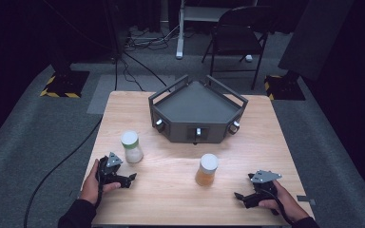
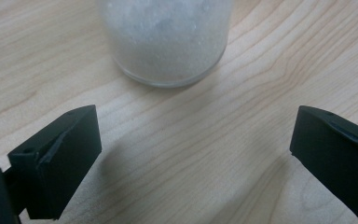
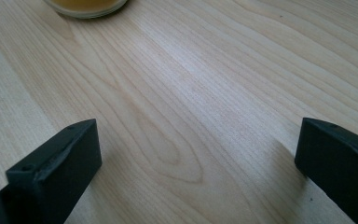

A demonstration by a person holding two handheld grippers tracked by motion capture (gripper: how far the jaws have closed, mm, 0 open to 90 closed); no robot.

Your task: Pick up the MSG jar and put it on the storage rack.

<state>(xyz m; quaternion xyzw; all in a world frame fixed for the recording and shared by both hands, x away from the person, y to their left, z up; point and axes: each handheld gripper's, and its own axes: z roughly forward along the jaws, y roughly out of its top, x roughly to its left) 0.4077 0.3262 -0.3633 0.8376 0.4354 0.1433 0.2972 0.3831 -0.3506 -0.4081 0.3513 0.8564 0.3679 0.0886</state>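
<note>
At the near edge of the light wooden table [image 1: 171, 190], the left hand-held gripper [image 1: 132, 177] rested low over the surface in the person's left hand [image 1: 91, 186], its two black jaws spread wide and holding nothing. In the left gripper view the same left hand-held gripper [image 2: 193, 154] had bare wood grain between its jaws, and the base of the clear glass jar of white granules [image 2: 165, 39] stood upright just ahead of them, apart from both. From the high view that jar [image 1: 131, 147], topped with a pale green-white lid, stood just beyond the left hand-held gripper toward the table's left side. At the near right, the right hand-held gripper [image 1: 237, 195] lay in the person's right hand [image 1: 280, 202], pointed leftward across the table, jaws likewise spread and empty. The right gripper view showed the right hand-held gripper [image 3: 196, 158] over open wood, with the rim of the clear jar of amber-orange contents [image 3: 86, 7] farther ahead at the upper left, well apart from the jaws. In the high view this jar [image 1: 207, 169], capped white, stood upright near the table's middle, between the two grippers and nearer the right one. Farther back sat a dark grey angular metal tray with raised rails [image 1: 197, 102], its front faces carrying three round knobs. Beyond the table stood a black folding chair [image 1: 237, 33] on grey carpet.
</note>
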